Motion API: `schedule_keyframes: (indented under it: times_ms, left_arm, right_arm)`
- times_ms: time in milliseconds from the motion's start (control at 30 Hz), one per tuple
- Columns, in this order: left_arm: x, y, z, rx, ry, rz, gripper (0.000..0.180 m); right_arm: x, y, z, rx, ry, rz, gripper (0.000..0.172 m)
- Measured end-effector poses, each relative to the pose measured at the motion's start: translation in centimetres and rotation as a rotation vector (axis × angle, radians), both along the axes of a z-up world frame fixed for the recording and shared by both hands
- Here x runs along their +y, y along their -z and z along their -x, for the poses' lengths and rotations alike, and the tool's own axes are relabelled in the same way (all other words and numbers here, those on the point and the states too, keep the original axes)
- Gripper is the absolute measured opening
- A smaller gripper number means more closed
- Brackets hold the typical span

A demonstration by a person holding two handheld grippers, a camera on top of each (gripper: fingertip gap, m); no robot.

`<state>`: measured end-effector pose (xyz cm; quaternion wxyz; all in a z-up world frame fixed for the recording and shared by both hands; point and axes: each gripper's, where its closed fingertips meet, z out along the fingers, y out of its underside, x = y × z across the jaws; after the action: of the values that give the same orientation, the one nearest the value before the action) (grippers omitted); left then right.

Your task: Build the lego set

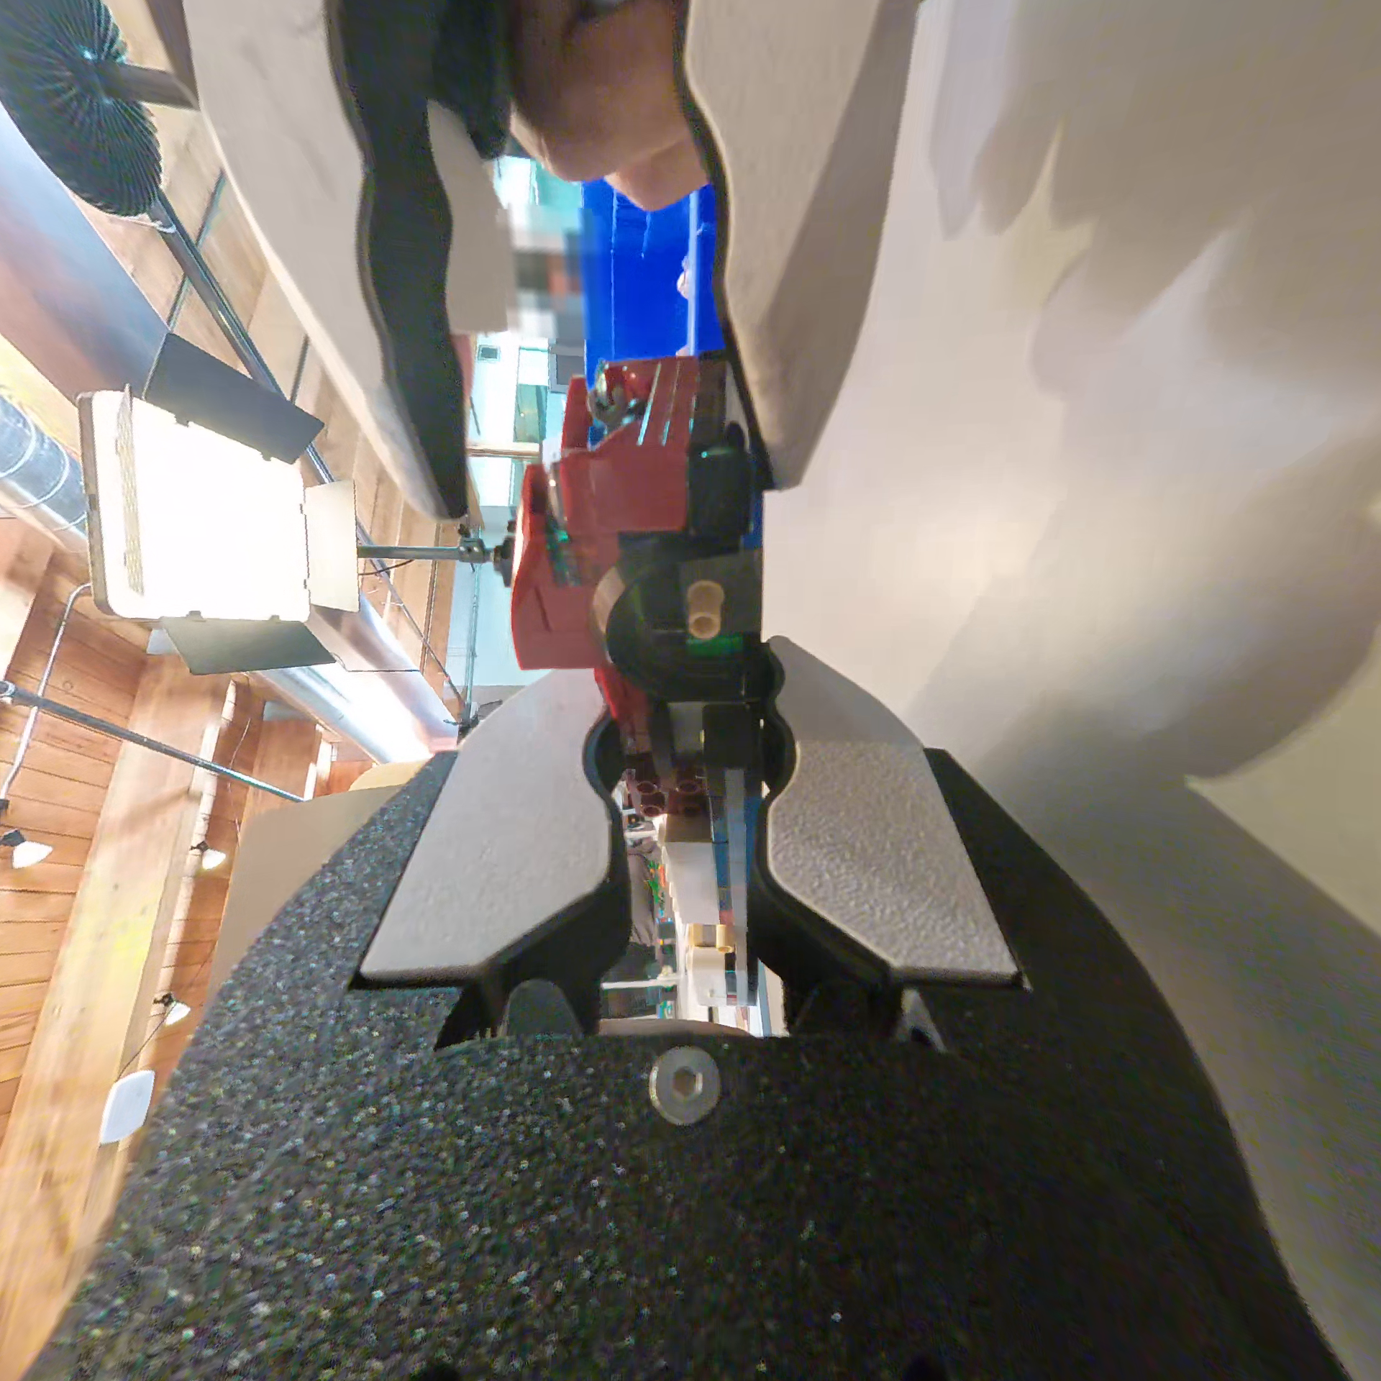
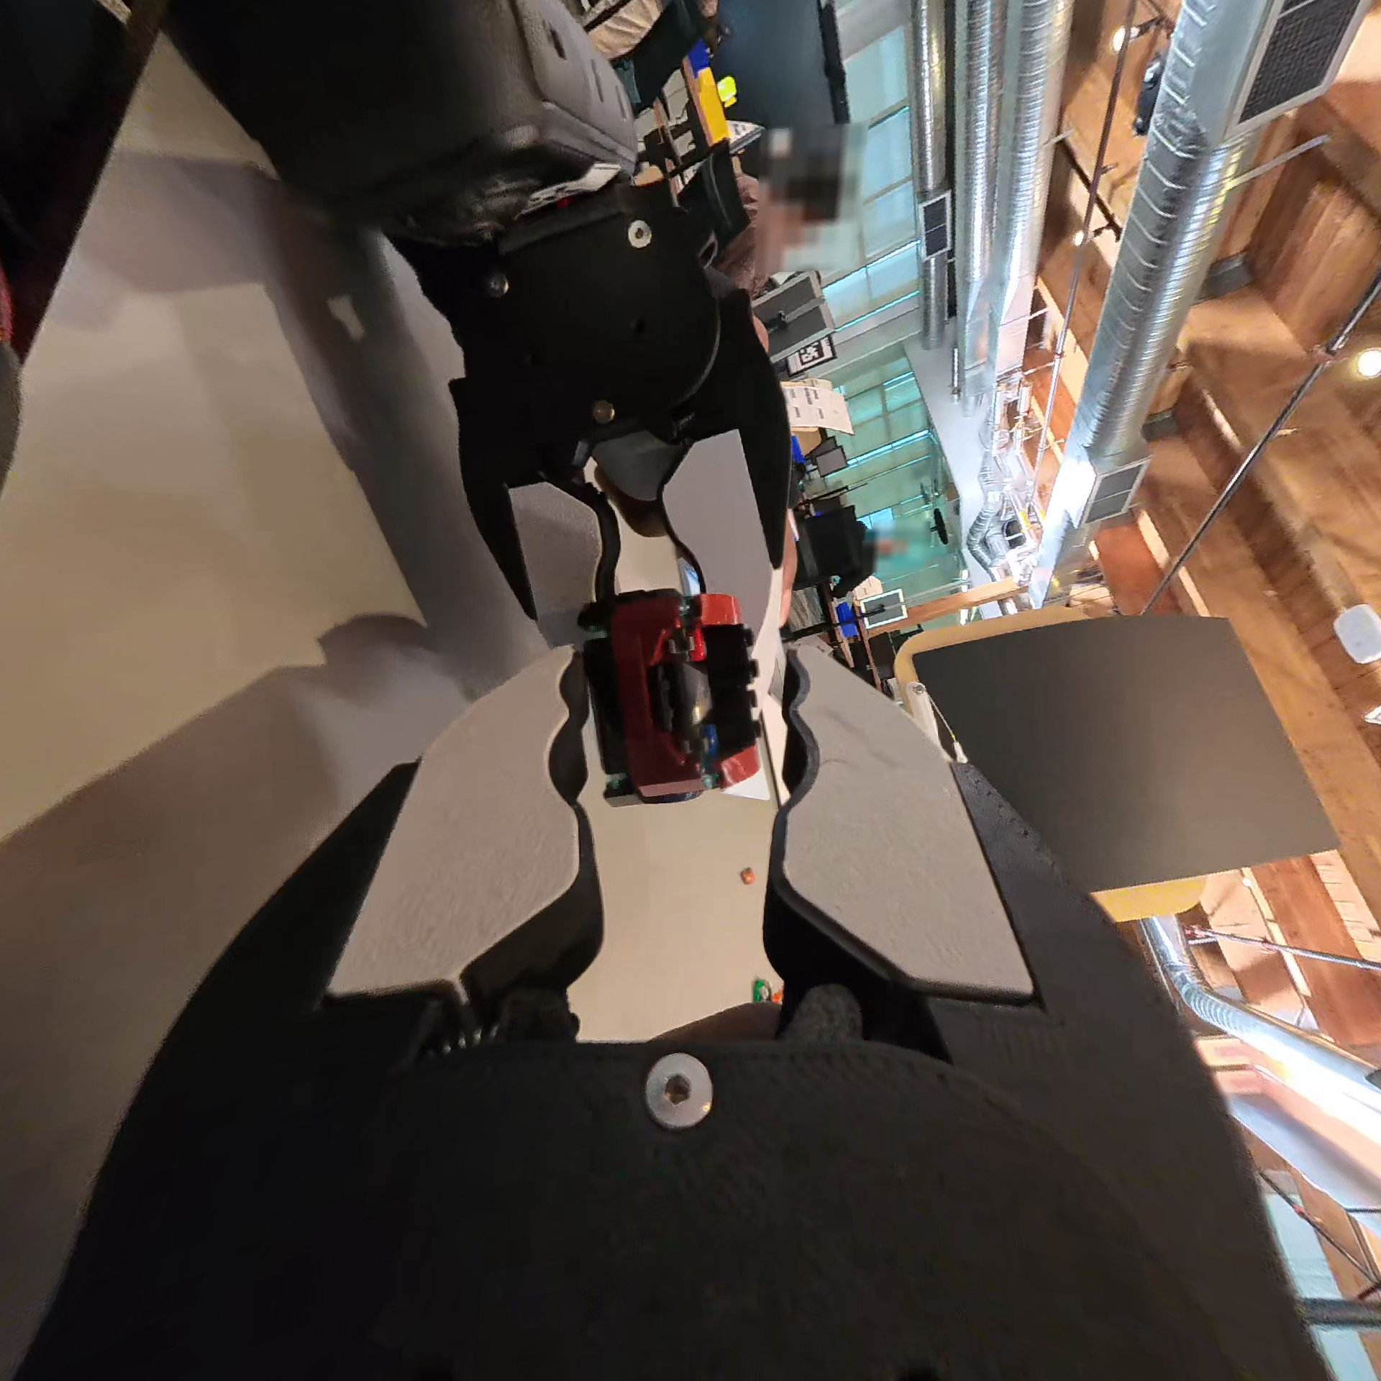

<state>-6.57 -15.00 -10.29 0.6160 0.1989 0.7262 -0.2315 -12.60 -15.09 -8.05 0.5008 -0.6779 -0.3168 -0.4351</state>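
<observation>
Left wrist view: left tongs (image 1: 691, 717) clamp a red-and-black brick car (image 1: 635, 523); right tongs (image 2: 680, 717) straddle it, spread wide.

You are working in a large open workshop or studio space. Wooden plank ceiling (image 2: 1308, 246) fills the right of the right wrist view, crossed by silver ventilation ducts (image 2: 1143, 246). A bright panel light on a stand (image 1: 202, 508) sits at the left of the left wrist view. Glass partitions (image 2: 882, 418) and cluttered benches (image 2: 844, 620) lie beyond your white table (image 2: 187, 486).
</observation>
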Motion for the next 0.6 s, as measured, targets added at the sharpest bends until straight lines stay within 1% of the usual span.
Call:
schedule_keyframes:
  times_ms: [100, 267, 433, 600]
  left_arm:
    - [0.08, -0.05, -0.08, 0.003, -0.003, 0.003, 0.033]
    - [0.04, 0.20, -0.18, 0.013, -0.007, -0.004, 0.033]
    - [0.04, 0.17, -0.21, 0.017, -0.008, -0.001, 0.033]
    - [-0.04, 0.16, -0.14, 0.020, -0.001, 0.004, 0.033]
  right_arm:
    - [0.10, 0.02, 0.07, 0.000, -0.009, 0.000, 0.048]
    - [0.27, 0.34, 0.23, -0.007, -0.026, 0.021, 0.050]
    - [0.39, 0.88, -0.42, -0.040, -0.004, 0.035, 0.050]
    - [0.60, 0.68, -0.60, -0.059, 0.006, 0.017, 0.048]
